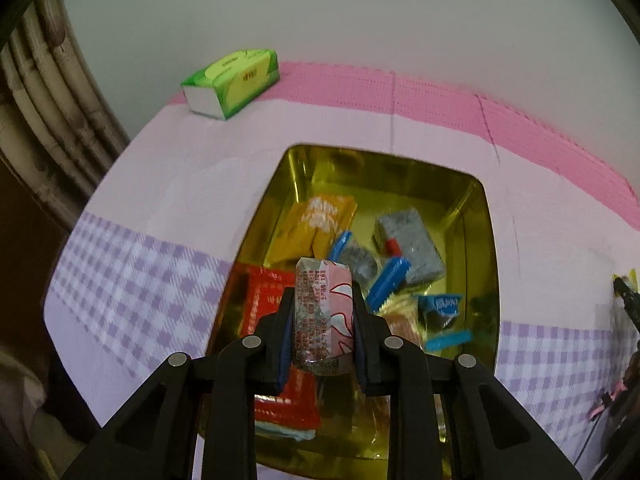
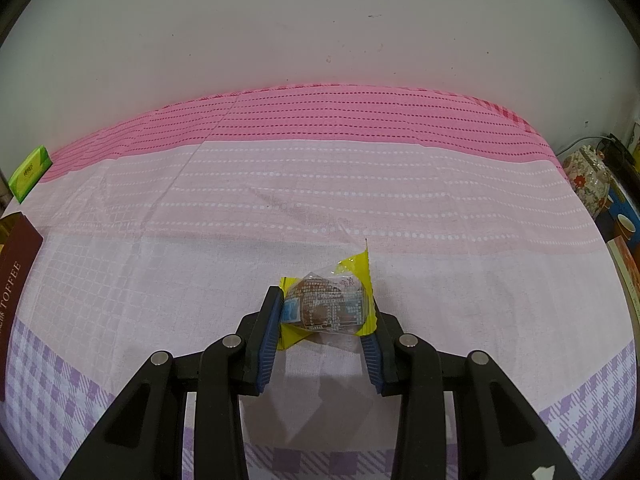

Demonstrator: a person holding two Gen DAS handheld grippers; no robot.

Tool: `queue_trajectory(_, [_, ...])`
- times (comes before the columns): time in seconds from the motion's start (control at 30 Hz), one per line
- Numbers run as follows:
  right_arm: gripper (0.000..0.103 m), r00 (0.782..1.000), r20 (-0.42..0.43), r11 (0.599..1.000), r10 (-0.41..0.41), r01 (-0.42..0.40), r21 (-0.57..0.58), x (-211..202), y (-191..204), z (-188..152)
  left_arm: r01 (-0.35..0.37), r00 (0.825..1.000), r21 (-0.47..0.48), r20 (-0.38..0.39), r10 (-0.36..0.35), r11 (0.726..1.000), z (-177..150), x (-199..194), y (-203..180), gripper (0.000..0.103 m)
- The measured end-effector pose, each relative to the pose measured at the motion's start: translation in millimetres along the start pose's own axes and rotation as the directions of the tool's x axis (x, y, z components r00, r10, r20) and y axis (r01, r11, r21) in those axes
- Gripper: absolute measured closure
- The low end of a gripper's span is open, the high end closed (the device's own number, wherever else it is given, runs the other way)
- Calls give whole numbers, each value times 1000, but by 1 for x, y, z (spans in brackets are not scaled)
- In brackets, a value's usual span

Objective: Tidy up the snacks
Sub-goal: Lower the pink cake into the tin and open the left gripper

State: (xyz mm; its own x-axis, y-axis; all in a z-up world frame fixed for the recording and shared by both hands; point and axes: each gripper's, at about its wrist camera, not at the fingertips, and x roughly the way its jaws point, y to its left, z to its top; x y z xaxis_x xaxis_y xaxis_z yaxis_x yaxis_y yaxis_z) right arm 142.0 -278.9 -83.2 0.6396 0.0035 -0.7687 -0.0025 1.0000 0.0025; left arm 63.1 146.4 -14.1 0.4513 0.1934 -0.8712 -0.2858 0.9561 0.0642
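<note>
The left gripper (image 1: pixel 320 312) clenches a pink snack (image 1: pixel 322 312) above the gold tin (image 1: pixel 480 248); lower it before releasing. The right gripper (image 2: pixel 322 316) grips a yellow-wrapped candy (image 2: pixel 326 306).

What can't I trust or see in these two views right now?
- Left wrist: near end of the gold tin is hidden behind the left gripper and its pink snack.
- Left wrist: tin's wrappers blurred, labels unreadable.
- Right wrist: tin cut off at left edge; yellow snack print too small.
</note>
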Motion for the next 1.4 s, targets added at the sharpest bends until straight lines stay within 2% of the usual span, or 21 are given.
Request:
queue_trajectory(0.17, [68,1000,0,1000,0,0,0,0,0,0,13,1000,0,-24,-13,1000,-8,7,-4,78])
queue_trajectory(0.37, [68,1000,0,1000,1,-1,0,0,0,0,25,1000,22,-17,-25,999,-10,11,-15,78])
queue_trajectory(0.97, [68,1000,0,1000,2,-2,0,0,0,-1,-8,1000,73,4,7,997,-9,11,-18,76])
queue_trajectory(1.07, [69,1000,0,1000,2,-2,0,0,0,-1,-13,1000,78,10,13,997,-7,9,-17,73])
queue_trajectory(1.4, [73,1000,4,1000,-3,3,7,0,2,0,-11,999,74,51,7,997,-6,-8,-4,51])
